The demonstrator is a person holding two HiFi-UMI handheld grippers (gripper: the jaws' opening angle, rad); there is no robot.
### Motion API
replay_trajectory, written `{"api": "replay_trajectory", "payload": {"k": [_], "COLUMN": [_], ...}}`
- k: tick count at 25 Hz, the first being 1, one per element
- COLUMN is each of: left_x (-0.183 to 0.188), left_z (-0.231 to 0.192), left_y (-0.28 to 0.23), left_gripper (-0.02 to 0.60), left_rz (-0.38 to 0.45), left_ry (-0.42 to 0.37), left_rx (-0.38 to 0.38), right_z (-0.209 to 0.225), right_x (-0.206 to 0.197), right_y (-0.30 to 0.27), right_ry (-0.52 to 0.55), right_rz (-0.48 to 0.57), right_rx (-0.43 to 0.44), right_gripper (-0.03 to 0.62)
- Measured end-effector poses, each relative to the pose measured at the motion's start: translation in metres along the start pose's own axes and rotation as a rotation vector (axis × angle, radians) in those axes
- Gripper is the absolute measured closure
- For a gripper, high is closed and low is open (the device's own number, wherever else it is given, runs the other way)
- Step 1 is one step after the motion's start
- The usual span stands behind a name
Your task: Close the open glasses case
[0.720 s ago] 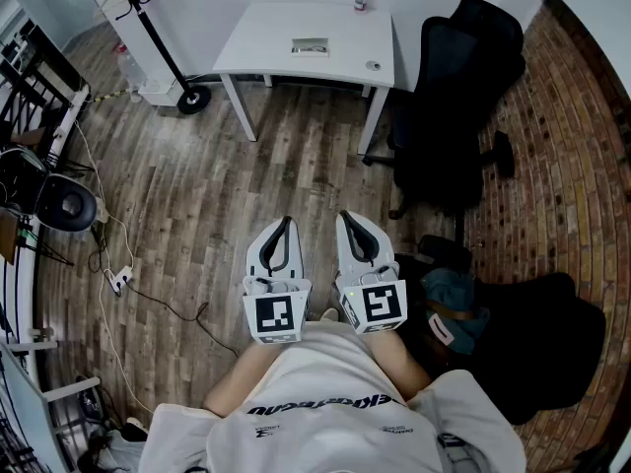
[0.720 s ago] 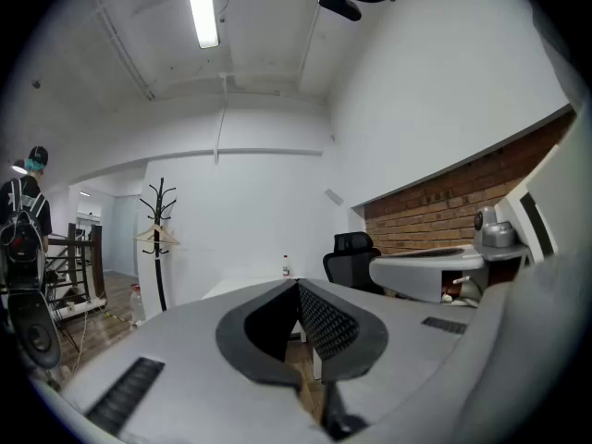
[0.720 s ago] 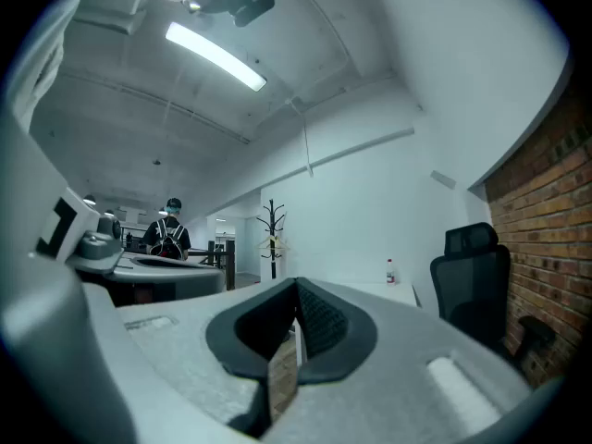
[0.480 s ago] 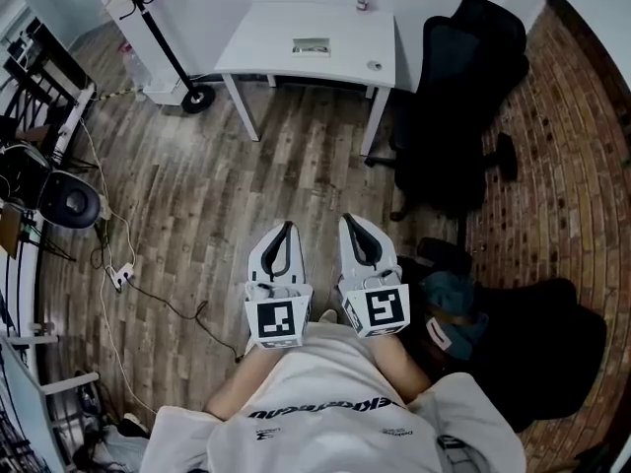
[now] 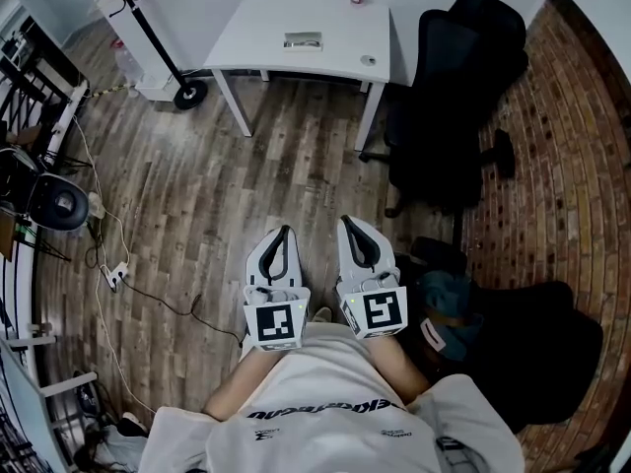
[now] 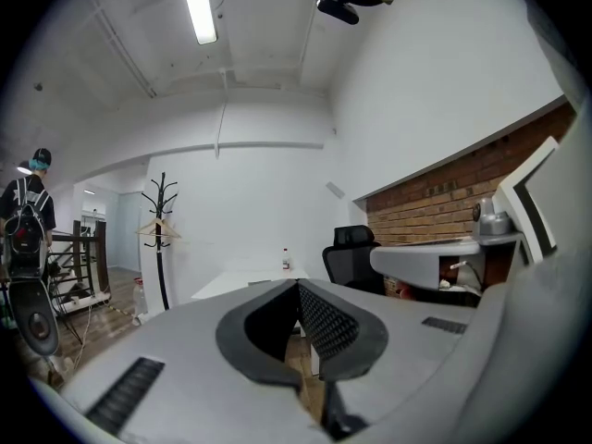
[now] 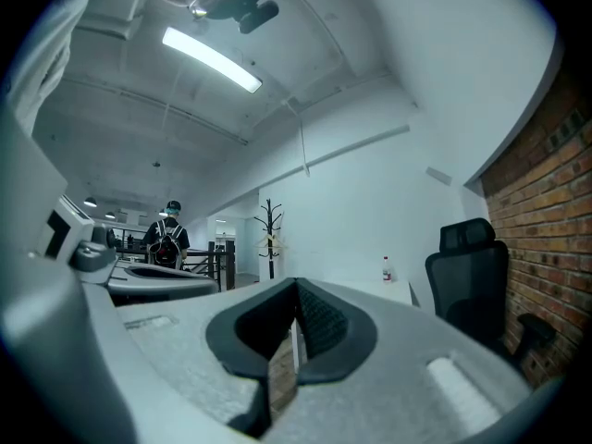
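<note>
white laminate table point(image 5: 258, 39) stands well ahead of us across the grey-brown plank floor point(image 5: 197, 185). what we take for the small flat greyish glasses case point(image 5: 303, 40) lies near the table's middle, too small here to tell lid from base. we are not at it yet, so the step in hand is the approach: come up square to the table's front edge, clear of the black office chair point(image 5: 449, 87) at its right, then bring one gripper over the lid. we hold the left gripper point(image 5: 284, 231) and right gripper point(image 5: 345, 221) side by side, close to our chest, pointing forward. both pairs of jaws are pressed together with nothing between them.
</note>
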State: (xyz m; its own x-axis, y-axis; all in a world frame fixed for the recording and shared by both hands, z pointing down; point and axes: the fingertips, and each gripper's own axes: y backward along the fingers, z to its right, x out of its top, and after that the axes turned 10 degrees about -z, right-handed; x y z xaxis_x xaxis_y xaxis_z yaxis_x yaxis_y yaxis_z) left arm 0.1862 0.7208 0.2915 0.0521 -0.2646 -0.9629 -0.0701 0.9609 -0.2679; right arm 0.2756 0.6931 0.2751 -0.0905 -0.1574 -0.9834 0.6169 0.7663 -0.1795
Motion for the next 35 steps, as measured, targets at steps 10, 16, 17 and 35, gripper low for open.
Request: {"api": "replay_trajectory", "payload": {"k": [10,16,17,35], "left_x": [0.015,0.045,0.05,0.107], "left_z": [-0.038,-0.082,-0.092,-0.233], "left_y": [-0.086,-0.17,-0.185,-0.384], "left_gripper": [0.584,0.583,0.584,0.584], "left_rz": [0.015,0.012,0.007,-0.008], "left_ry": [0.019,-0.001,-0.005,0.019], "left_rx": [-0.049,-0.109,-0.119,-0.221], "right_z": [0.024,0.05,0.053,0.086], "right_x": [0.007,0.035,0.04,0.1], "right_y": [-0.082,-0.17,-0.188,-0.424], "right_ry": [0.009,-0.002,-0.008,-0.006], "right_rz": [-0.017,-0.017,-0.018,-0.035], "right_rx": [-0.023,-0.07,-0.078,-0.191], "right_gripper": [0.593,0.593,0.593,0.592]}}
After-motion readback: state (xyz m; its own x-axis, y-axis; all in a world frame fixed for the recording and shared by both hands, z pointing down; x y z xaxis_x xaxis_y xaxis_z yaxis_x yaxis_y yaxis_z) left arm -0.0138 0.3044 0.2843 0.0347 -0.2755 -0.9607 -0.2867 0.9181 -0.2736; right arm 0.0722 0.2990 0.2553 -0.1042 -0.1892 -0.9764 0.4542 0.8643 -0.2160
